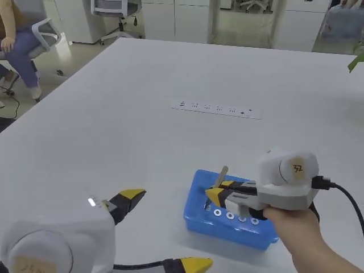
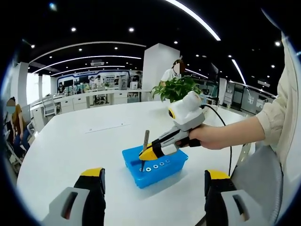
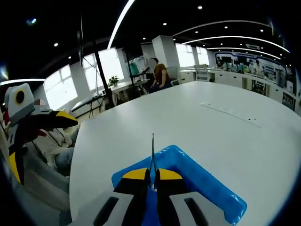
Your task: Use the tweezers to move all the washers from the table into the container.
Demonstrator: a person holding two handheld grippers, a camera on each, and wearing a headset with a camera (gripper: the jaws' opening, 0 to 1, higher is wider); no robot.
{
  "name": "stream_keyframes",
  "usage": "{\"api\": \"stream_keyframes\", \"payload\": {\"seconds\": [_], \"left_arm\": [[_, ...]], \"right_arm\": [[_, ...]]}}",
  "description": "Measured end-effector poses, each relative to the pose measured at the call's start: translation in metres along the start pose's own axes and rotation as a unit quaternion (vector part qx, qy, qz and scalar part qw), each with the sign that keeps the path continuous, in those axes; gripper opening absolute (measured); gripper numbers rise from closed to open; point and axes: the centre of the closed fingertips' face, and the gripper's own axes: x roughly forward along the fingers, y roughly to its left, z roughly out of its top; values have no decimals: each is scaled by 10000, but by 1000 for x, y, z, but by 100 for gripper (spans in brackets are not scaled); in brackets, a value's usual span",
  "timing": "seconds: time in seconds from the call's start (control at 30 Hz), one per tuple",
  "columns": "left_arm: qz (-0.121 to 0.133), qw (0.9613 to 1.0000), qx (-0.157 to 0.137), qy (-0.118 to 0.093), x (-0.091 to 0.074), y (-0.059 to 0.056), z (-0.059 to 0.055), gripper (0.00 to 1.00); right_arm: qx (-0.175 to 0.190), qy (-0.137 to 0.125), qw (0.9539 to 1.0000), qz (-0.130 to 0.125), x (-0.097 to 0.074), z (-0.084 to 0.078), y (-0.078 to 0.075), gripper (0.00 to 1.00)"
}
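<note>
- My right gripper (image 1: 211, 195), held in a hand (image 1: 293, 226) at the near right, has its yellow-tipped jaws pressed together on a pair of slim metal tweezers (image 3: 152, 153).
- The tweezers stand nearly upright with a slight tilt. Their points reach down inside the shallow blue rectangular plastic container (image 1: 227, 230), at its left end.
- A row of small silver ring washers (image 1: 230, 215) lies on the container floor along its near wall, just right of the tweezer points. I cannot tell whether the points grip one.
- My left gripper (image 2: 154, 172) hovers near and to the left of the container, above the white table (image 1: 114, 114), with its jaws wide apart.
- A flat white power strip (image 1: 216, 109) lies on the table beyond the container, well apart from it.
- A person sits on a chair (image 1: 17, 45) off the table's far left corner.
</note>
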Motion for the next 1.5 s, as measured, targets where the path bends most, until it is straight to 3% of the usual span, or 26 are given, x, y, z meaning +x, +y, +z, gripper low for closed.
{"api": "stream_keyframes", "payload": {"seconds": [0.17,0.47,0.63,0.83,1.07,1.2,1.27,1.37,1.5], "left_arm": [[57,10000,-22,0,-2,2,-2,89],[157,9998,-93,-41,-8,7,-2,88],[170,9997,-146,-88,-8,9,1,87],[46,9999,-130,-64,-3,6,3,85],[-327,9995,-40,38,5,-7,4,71],[-720,9973,-173,30,8,-20,5,59],[-848,9963,-79,91,9,-24,4,51],[-1215,9924,138,143,11,-33,7,41],[-1684,9857,-61,-92,11,-44,26,30]], "right_arm": [[-368,286,9989,15,4,-11,1,3],[-479,216,9986,40,-2,-8,7,3],[-486,-95,9988,3,-15,7,11,3],[-596,-522,9968,-85,-44,25,17,3],[-863,-717,9936,-99,-75,29,35,3],[-1043,-706,9920,58,-89,24,50,3],[-1097,-625,9918,224,-94,19,60,3],[-1063,-503,9910,646,-100,6,79,3],[-1282,-317,9877,840,-104,-6,90,3]]}}
